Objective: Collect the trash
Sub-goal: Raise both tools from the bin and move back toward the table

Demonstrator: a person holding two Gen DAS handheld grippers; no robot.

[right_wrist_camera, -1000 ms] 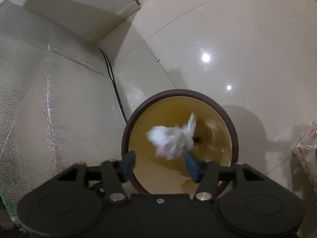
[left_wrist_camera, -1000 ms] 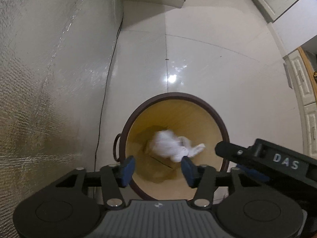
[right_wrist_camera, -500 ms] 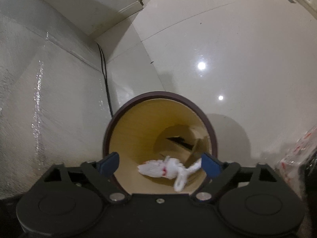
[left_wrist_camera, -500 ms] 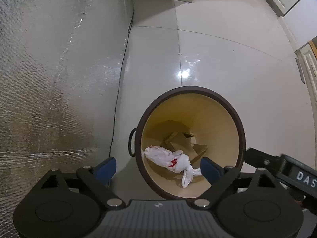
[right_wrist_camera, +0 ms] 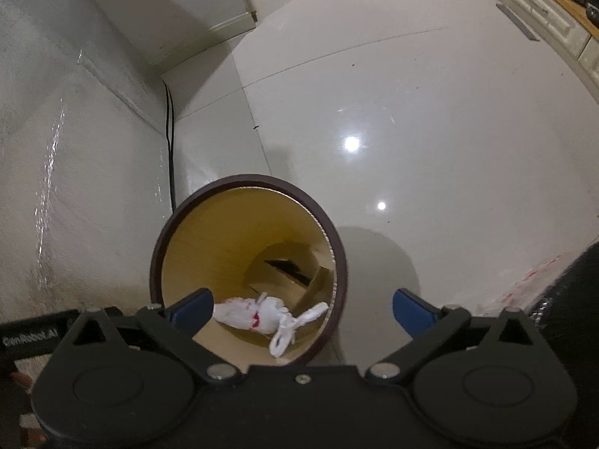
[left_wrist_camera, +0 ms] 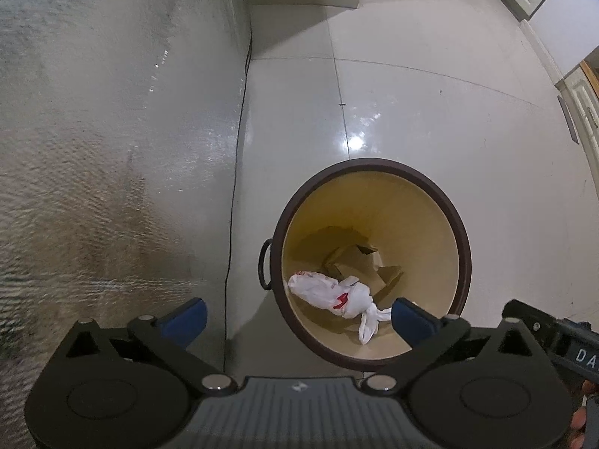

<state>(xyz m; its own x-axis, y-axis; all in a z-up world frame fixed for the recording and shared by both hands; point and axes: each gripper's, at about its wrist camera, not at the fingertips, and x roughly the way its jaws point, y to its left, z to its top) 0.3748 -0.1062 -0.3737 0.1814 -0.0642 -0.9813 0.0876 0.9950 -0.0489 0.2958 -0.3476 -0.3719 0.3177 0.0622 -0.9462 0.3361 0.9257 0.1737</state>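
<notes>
Lying binned — bag (left_wrist_camera: 329, 293) below claws (left_wrist_camera: 295, 318)

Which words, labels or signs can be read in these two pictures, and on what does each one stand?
"DA", cut off by the picture's edge: on the right gripper, seen in the left wrist view.
"GenRobot.AI", blurred, so my reading is unsure: on the left gripper, seen in the right wrist view.
Red print on the white plastic bag: too crumpled to read.

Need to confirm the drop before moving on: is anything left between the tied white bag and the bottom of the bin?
Only cardboard. The white bag lies inside the bin against its near wall, partly on folded cardboard at the bottom. Nothing holds it: the left gripper and right gripper are opening above the rim, with nothing gripped.
</notes>
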